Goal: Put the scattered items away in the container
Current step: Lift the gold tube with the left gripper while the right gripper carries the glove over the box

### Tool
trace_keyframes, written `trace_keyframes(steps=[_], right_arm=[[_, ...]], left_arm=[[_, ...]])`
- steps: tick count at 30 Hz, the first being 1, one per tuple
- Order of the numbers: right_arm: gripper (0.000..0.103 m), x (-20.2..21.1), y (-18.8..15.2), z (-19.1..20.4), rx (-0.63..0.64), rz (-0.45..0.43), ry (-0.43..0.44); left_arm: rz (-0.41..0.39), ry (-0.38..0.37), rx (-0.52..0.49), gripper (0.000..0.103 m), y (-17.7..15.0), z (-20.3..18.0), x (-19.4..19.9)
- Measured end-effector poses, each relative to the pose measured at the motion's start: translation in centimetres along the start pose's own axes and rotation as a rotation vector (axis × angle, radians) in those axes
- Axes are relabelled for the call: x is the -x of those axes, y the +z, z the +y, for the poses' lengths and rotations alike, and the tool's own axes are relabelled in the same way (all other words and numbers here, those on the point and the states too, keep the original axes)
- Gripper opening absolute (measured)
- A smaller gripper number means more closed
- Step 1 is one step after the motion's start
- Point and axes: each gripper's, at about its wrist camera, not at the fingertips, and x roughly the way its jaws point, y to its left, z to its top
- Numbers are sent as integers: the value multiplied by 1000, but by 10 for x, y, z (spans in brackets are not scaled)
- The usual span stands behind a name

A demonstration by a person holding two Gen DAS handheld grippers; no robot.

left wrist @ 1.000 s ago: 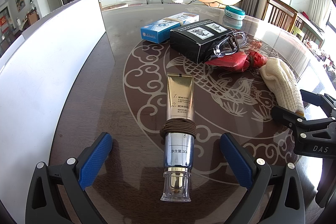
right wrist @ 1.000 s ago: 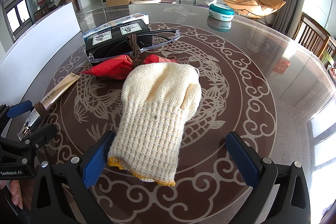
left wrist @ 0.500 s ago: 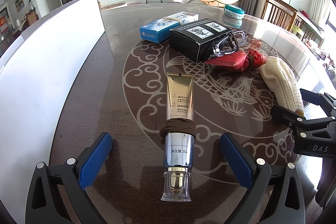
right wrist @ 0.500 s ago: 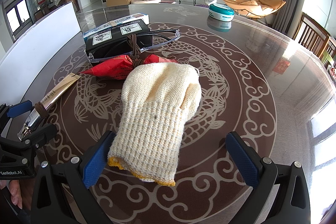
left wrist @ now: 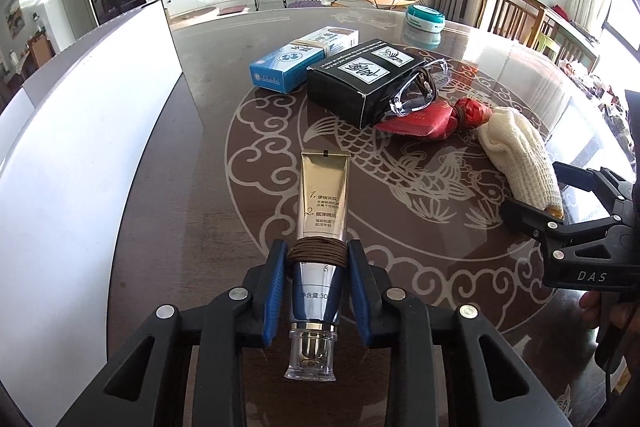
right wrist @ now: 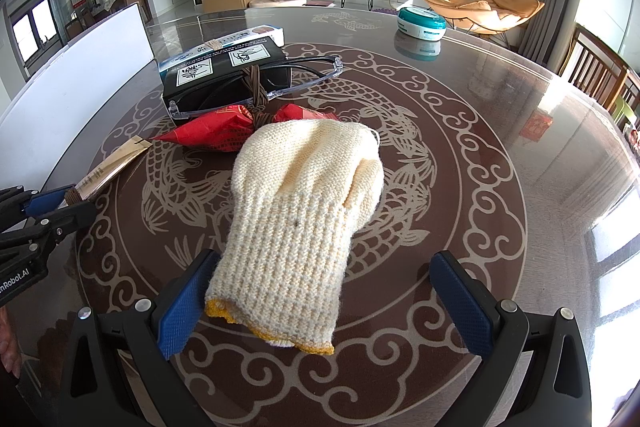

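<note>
My left gripper (left wrist: 318, 257) is shut on a gold and silver cosmetic tube (left wrist: 322, 203) wound with a brown band; the tube lies on the table. My right gripper (right wrist: 324, 269) is open around the cuff of a cream knitted glove (right wrist: 304, 195), which lies flat between the blue pads. Beyond lie a red packet (right wrist: 216, 135), clear glasses (right wrist: 256, 89) leaning on a black box (left wrist: 352, 83), and a blue and white box (left wrist: 300, 57). The white container wall (left wrist: 80, 131) stands at the left.
A teal round tin (right wrist: 420, 23) sits at the table's far side. Wooden chairs (left wrist: 516, 15) stand at the right edge. The round glass table (right wrist: 460, 155) has a dragon pattern.
My left gripper has closed from wide open onto the tube near its brown band. The right gripper and the glove have not moved.
</note>
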Motion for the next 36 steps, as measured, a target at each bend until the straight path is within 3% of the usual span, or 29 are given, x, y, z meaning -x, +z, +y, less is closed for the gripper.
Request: trace_keyframes(steps=[3,4,6,9,20,28,32,36], right_arm=[[101,1,2,1,13,8,15],[94,5,3,2,28,-1,28],[40,15,7,1,49,-12,49],[36,22,8,-3,9,11,121],[35,89,-4,8,98,-25,161],[35,127,16,22,140,-101,219],[35,142,49,60,224,-128,310],[35,151,87,130,328,-152,472]], left_arm=[[-8,-31,24,29,-10,-1,7],[-11,-34,23,29,-13,-2,10],[-16,-40,21,29,-19,-3,14],[-29,-56,34,29,-25,-4,22],[-144,-112,118,29,-24,16,78],[-231,-138,183,29,-30,42,129],[-313,-78,233,29,-31,85,175],[-328,43,309,29,-41,152,202]])
